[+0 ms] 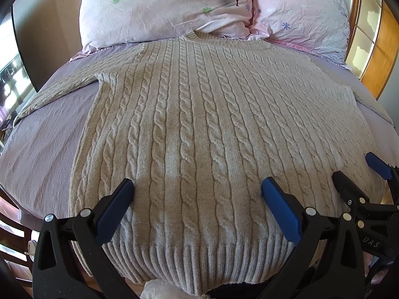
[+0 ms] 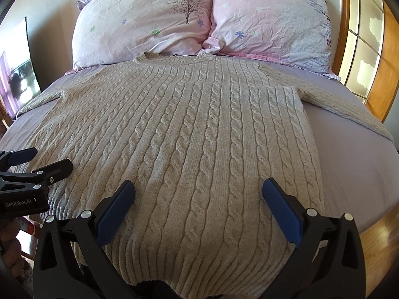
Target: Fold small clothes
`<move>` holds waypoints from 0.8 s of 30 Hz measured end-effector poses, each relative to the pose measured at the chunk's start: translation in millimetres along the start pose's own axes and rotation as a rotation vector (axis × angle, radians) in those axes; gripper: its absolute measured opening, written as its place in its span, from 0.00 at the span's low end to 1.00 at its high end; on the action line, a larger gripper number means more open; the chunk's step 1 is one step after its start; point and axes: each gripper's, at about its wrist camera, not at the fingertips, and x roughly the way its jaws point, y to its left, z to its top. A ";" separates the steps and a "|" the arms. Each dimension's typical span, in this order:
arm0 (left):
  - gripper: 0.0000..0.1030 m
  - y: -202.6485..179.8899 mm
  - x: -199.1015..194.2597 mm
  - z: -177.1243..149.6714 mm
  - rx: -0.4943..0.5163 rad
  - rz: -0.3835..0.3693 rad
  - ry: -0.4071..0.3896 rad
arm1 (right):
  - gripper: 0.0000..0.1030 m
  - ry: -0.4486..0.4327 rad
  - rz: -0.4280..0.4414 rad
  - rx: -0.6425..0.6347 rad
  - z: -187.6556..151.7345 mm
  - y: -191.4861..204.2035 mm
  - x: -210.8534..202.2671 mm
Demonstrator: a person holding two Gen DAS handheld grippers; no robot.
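Note:
A beige cable-knit sweater (image 1: 199,124) lies flat on the bed, collar toward the pillows, ribbed hem nearest me, sleeves spread out to both sides. It also fills the right wrist view (image 2: 189,137). My left gripper (image 1: 198,186) is open and empty, hovering over the hem area left of centre. My right gripper (image 2: 198,186) is open and empty over the hem's right part. The right gripper also shows in the left wrist view (image 1: 359,172), and the left gripper in the right wrist view (image 2: 42,162), both open.
The bed has a lilac sheet (image 1: 49,137). Two pink floral pillows (image 2: 149,25) (image 2: 269,20) lie at the head. A wooden-framed glass door (image 2: 364,37) stands at the right. Wood floor (image 2: 379,244) shows beyond the bed's right edge.

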 end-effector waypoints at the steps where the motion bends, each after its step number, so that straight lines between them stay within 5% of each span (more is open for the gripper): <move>1: 0.98 -3.3 1.2 2.3 0.005 0.001 0.003 | 0.99 -0.001 0.009 -0.003 1.5 -0.5 0.5; 6: 0.98 1.0 0.5 9.3 0.024 -0.018 0.025 | 0.99 -0.081 0.063 0.099 20.3 -45.7 -10.2; 9: 0.98 20.0 -7.4 26.1 -0.018 -0.030 -0.033 | 0.99 -0.166 -0.039 0.279 46.0 -126.7 -21.5; 12: 0.98 53.3 -11.7 48.7 -0.091 -0.079 -0.100 | 0.99 -0.158 -0.130 0.560 60.7 -237.3 -17.8; 16: 0.98 95.8 -11.8 62.4 -0.212 -0.272 -0.226 | 0.74 -0.151 -0.139 1.032 44.2 -375.6 -11.0; 18: 0.98 110.6 -8.7 67.2 -0.264 -0.278 -0.253 | 0.67 -0.157 -0.151 1.171 31.7 -410.8 -7.7; 20: 0.98 117.9 -7.4 70.9 -0.252 -0.228 -0.291 | 0.61 -0.137 -0.160 1.235 26.2 -430.8 -0.2; 24: 0.98 137.8 -4.2 78.2 -0.271 -0.255 -0.343 | 0.38 -0.143 -0.145 1.287 21.4 -442.8 13.2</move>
